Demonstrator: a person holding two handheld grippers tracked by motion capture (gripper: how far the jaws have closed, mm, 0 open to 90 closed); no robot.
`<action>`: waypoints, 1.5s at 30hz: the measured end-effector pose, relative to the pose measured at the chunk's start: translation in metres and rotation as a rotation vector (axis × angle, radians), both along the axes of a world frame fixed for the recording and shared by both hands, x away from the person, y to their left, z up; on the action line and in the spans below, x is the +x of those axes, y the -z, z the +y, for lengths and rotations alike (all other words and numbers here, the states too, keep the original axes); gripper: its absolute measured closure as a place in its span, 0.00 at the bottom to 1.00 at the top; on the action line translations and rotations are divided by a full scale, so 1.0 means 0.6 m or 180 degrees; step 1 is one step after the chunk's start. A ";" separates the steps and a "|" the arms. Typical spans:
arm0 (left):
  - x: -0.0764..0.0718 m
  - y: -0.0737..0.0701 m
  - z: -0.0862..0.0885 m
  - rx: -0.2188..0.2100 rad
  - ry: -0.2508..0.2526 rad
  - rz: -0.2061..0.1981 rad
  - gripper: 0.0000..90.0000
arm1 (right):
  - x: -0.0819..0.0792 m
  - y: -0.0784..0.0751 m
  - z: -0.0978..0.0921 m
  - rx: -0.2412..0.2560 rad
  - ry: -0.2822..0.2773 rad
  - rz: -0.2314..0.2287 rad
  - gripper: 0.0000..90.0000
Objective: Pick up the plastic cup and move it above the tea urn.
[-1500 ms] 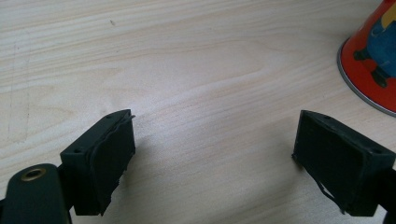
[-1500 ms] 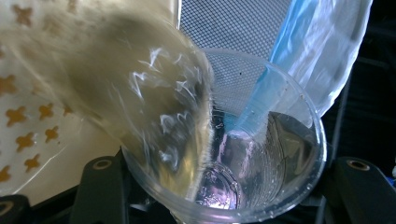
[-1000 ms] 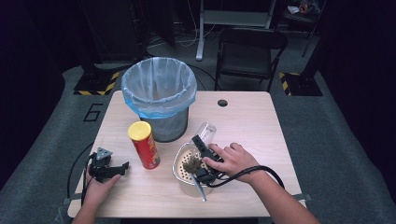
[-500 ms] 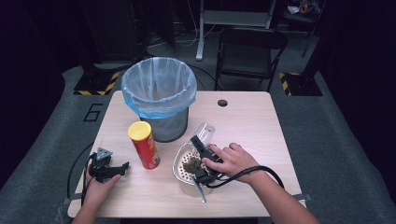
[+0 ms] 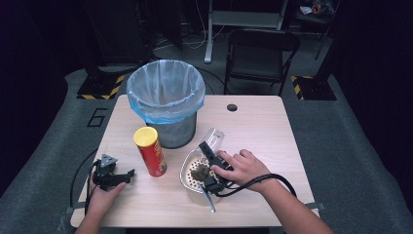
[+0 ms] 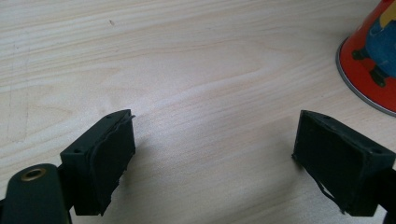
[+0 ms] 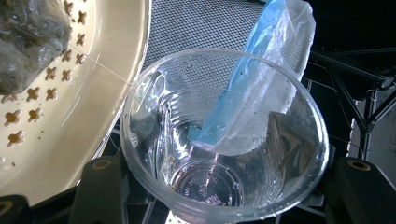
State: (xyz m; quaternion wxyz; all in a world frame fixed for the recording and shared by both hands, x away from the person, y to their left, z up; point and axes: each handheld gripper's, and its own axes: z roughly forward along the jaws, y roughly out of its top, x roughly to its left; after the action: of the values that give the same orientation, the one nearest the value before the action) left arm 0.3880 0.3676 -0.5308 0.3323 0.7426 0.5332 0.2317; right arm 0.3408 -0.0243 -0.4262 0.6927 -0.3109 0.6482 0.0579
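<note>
Writing: embossed lettering on base of clear plastic cup (image 7: 224,154), too faint to read. Painted "6" on floor (image 5: 96,117) left of tabletop (image 5: 263,126).

Cup: transparent, dented wall, held between right gripper (image 5: 210,155) jaws, beside perforated cream strainer (image 5: 187,171) near mesh bin (image 5: 168,105).

Left gripper (image 5: 116,176): jaws wide apart, empty, resting near red-and-yellow can (image 5: 151,151).

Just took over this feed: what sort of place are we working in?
Probably a lab or studio test setup, not a kitchen: a lone wooden table on grey carpet, a folding chair behind, hazard-striped stand feet, dark surroundings.
</note>
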 end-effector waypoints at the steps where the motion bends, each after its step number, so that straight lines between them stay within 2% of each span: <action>1: 0.000 0.000 0.000 -0.0004 -0.0005 -0.0009 0.13 | 0.000 0.004 -0.002 0.0097 0.0028 0.0051 0.41; 6: 0.000 0.000 0.000 -0.0005 -0.0005 -0.0010 0.13 | 0.000 0.002 -0.002 0.0068 0.0019 0.0074 0.41; 8: 0.000 0.000 0.000 -0.0003 -0.0003 -0.0009 0.13 | -0.001 -0.001 0.000 0.0004 -0.0013 0.0040 0.41; 9: 0.000 0.000 0.000 -0.0003 -0.0004 -0.0009 0.13 | -0.001 0.002 -0.003 0.0102 0.0010 0.0080 0.41; 13: 0.000 0.000 0.000 -0.0001 0.0001 0.0001 0.13 | -0.001 -0.003 -0.001 0.0003 -0.0020 0.0050 0.41; 14: 0.000 0.000 0.000 -0.0001 0.0000 -0.0001 0.13 | -0.001 0.000 -0.004 0.0101 0.0006 0.0079 0.41; 16: 0.000 0.000 0.000 0.0000 0.0001 0.0001 0.13 | -0.001 0.000 -0.005 0.0117 0.0008 0.0081 0.41; 18: 0.000 0.000 0.000 -0.0004 -0.0004 -0.0010 0.13 | -0.002 -0.001 -0.005 0.0117 0.0003 0.0079 0.41; 19: 0.000 0.000 0.000 0.0000 0.0002 0.0004 0.13 | -0.002 -0.005 -0.002 0.0004 -0.0041 0.0031 0.41; 23: 0.000 0.000 0.000 -0.0001 -0.0001 -0.0002 0.13 | -0.003 -0.003 -0.004 0.0079 -0.0034 0.0047 0.41; 25: 0.000 0.000 0.000 -0.0004 -0.0004 -0.0010 0.13 | -0.003 -0.006 -0.003 0.0025 -0.0061 0.0015 0.41; 29: 0.000 0.000 0.000 -0.0003 -0.0003 -0.0009 0.13 | -0.005 -0.002 -0.007 0.0163 -0.0035 0.0062 0.41; 30: 0.000 0.000 0.000 0.0002 0.0005 0.0007 0.13 | -0.007 -0.006 -0.006 0.0106 -0.0051 -0.0014 0.41; 31: 0.000 0.001 0.000 -0.0010 -0.0006 -0.0018 0.14 | -0.006 -0.006 -0.005 0.0085 -0.0062 0.0018 0.41; 33: 0.000 0.000 0.000 -0.0001 0.0000 0.0000 0.13 | -0.008 -0.005 -0.006 0.0135 -0.0054 -0.0010 0.41; 34: 0.000 0.000 0.000 -0.0001 0.0000 -0.0002 0.13 | -0.008 -0.003 -0.007 0.0226 -0.0041 0.0027 0.41; 38: 0.000 0.000 0.000 -0.0003 -0.0003 -0.0007 0.13 | -0.007 -0.010 -0.004 0.0179 -0.0081 0.0032 0.41; 39: 0.000 0.000 0.000 -0.0002 -0.0002 -0.0009 0.13 | -0.008 -0.009 -0.006 0.0282 -0.0062 0.0095 0.41; 40: 0.000 -0.001 0.000 0.0002 0.0005 0.0012 0.13 | -0.009 -0.014 -0.004 0.0220 -0.0100 0.0022 0.41; 43: 0.000 0.000 0.000 -0.0004 -0.0002 -0.0007 0.13 | -0.010 -0.010 -0.007 0.0412 -0.0055 0.0126 0.41; 45: 0.000 0.001 0.000 -0.0008 -0.0005 -0.0017 0.13 | -0.010 -0.010 -0.007 0.0415 -0.0057 0.0132 0.41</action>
State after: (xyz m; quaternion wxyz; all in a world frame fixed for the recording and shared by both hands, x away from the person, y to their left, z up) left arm 0.3881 0.3675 -0.5312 0.3346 0.7412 0.5332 0.2332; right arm 0.3349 -0.0287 -0.4204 0.6974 -0.2696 0.6544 0.1127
